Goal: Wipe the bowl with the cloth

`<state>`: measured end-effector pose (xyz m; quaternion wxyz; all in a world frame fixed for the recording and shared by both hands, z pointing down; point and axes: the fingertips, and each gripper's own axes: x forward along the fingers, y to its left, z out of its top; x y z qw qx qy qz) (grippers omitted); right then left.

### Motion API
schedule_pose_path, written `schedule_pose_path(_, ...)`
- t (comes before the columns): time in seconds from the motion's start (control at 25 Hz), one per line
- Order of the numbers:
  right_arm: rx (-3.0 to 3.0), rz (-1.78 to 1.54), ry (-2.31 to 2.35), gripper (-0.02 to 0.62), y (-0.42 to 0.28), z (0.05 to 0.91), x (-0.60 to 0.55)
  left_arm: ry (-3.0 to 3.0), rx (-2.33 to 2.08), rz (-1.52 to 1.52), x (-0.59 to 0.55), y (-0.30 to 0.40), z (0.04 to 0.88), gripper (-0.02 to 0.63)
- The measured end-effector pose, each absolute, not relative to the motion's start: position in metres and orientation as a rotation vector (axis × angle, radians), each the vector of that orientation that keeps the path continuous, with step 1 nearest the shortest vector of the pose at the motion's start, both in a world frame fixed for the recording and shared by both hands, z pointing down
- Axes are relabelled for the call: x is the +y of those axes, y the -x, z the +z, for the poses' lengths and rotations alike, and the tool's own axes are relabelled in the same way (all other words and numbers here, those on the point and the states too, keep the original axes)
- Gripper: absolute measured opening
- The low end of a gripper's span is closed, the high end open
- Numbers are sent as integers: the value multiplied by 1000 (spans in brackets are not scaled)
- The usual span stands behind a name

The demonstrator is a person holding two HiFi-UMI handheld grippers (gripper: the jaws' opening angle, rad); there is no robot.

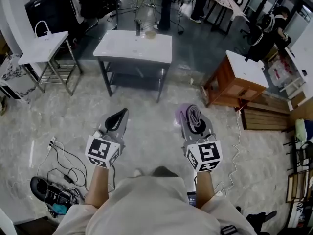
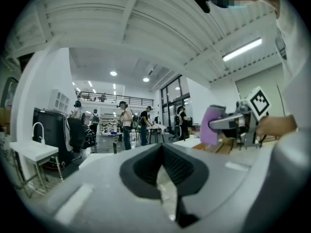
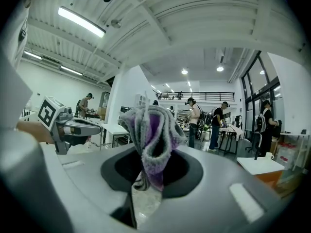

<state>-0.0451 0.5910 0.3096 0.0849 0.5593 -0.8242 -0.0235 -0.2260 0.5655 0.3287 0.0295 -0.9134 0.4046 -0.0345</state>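
A small pale bowl (image 1: 150,34) sits on the far side of a white-topped table (image 1: 117,48), well ahead of both grippers. My left gripper (image 1: 121,112) hangs over the marble floor, shut with nothing between its jaws; in the left gripper view its dark pads (image 2: 146,166) meet with nothing between them. My right gripper (image 1: 190,116) is shut on a purple and grey cloth (image 1: 191,114). The cloth (image 3: 151,135) stands bunched up out of the jaws. Each gripper shows in the other's view, the cloth (image 2: 212,125) beside the left one.
A dark cup (image 1: 138,32) stands beside the bowl. A white side table (image 1: 44,47) is at the left, a wooden cabinet (image 1: 237,80) and slatted crate (image 1: 264,117) at the right. Cables and a power strip (image 1: 58,155) lie on the floor at left. People stand at the back.
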Motion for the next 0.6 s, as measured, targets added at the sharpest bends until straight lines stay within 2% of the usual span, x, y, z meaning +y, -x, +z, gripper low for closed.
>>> schedule_pose_path(0.36, -2422, -51, -1707, 95, 59, 316, 573, 3014, 1001, -85, 549, 220, 346, 0)
schedule_pose_path(0.6, -2432, -70, -1704, 95, 62, 318, 539, 2972, 990, -174, 513, 216, 354, 1)
